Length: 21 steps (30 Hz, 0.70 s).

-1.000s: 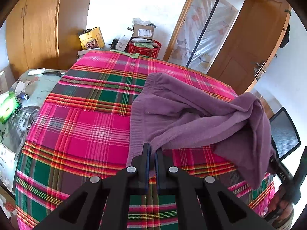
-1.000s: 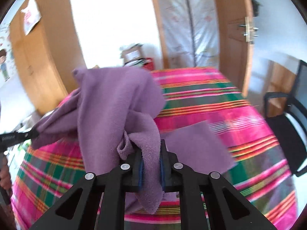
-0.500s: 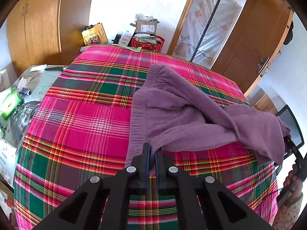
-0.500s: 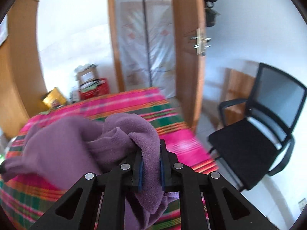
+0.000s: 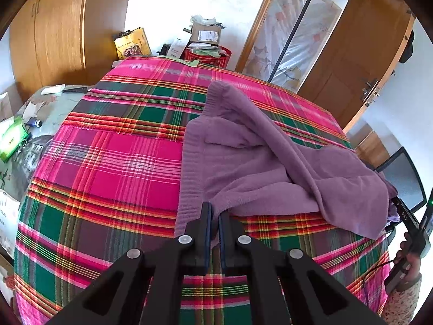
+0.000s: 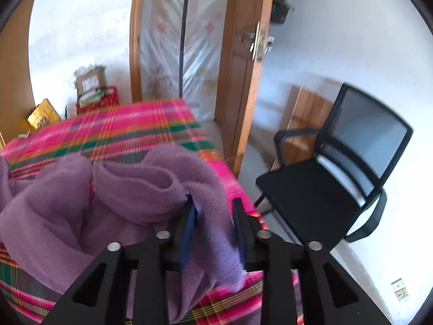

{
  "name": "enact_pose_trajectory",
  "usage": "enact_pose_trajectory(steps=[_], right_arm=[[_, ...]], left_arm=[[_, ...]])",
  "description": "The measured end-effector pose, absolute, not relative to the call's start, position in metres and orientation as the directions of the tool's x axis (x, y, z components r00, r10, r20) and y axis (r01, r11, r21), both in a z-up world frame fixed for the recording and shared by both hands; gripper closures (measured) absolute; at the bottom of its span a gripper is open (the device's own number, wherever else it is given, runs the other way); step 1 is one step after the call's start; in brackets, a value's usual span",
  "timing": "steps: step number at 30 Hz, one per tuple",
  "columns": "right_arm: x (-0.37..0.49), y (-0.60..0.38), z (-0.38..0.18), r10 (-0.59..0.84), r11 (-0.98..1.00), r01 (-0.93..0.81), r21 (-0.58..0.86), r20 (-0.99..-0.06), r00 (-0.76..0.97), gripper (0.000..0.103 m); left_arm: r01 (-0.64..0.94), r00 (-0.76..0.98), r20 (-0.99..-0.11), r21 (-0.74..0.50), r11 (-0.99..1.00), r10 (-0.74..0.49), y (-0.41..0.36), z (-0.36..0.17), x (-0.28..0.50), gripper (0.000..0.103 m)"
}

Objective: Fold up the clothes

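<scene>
A purple fleece garment (image 5: 243,157) lies spread and rumpled across the right half of a pink and green plaid bed cover (image 5: 108,162). My left gripper (image 5: 213,211) is shut on the garment's near ribbed edge, low over the bed. In the right wrist view the same purple garment (image 6: 135,189) lies bunched at the bed's right edge. My right gripper (image 6: 213,208) stands open there, and a fold of the fleece still hangs loosely between its spread fingers. The right gripper also shows at the far right of the left wrist view, held by a hand (image 5: 408,260).
A black office chair (image 6: 338,178) stands right of the bed, beside a wooden door (image 6: 240,67). Boxes and a red basket (image 5: 208,51) sit beyond the bed's far end. A cluttered side table (image 5: 27,124) is to the left, with a wooden wardrobe (image 5: 54,35) behind it.
My right gripper carried its end of the garment down to the bed's right edge and has opened. The lifted fleece has sunk onto the cover. The left gripper stays shut.
</scene>
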State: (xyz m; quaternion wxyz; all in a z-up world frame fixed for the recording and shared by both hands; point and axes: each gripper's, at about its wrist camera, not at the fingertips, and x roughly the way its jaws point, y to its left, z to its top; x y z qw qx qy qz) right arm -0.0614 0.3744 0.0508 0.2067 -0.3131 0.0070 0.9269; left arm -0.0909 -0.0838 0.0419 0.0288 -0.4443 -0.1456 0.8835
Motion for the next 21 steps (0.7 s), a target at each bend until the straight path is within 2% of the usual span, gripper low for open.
enact_pose_trajectory(steps=[3,11,21], right_arm=[[-0.045,0.362,0.06,0.375,-0.92,-0.372,-0.122,-0.544,-0.751,0.068],[-0.017,0.288,0.04,0.059,-0.995,-0.005,-0.096,-0.566,-0.822,0.068],[-0.01,0.234,0.022,-0.055,-0.973,0.182,-0.145,-0.618,-0.784,0.066]], left_arm=[[0.071,-0.608,-0.771,-0.293,-0.953,0.192,-0.085,0.043,-0.087,0.098],[0.075,-0.625,-0.752,-0.324,-0.943,0.209,-0.094,0.048,-0.075,0.098],[0.09,-0.629,-0.749,-0.335,-0.938,0.208,-0.112,0.053,-0.048,0.098]])
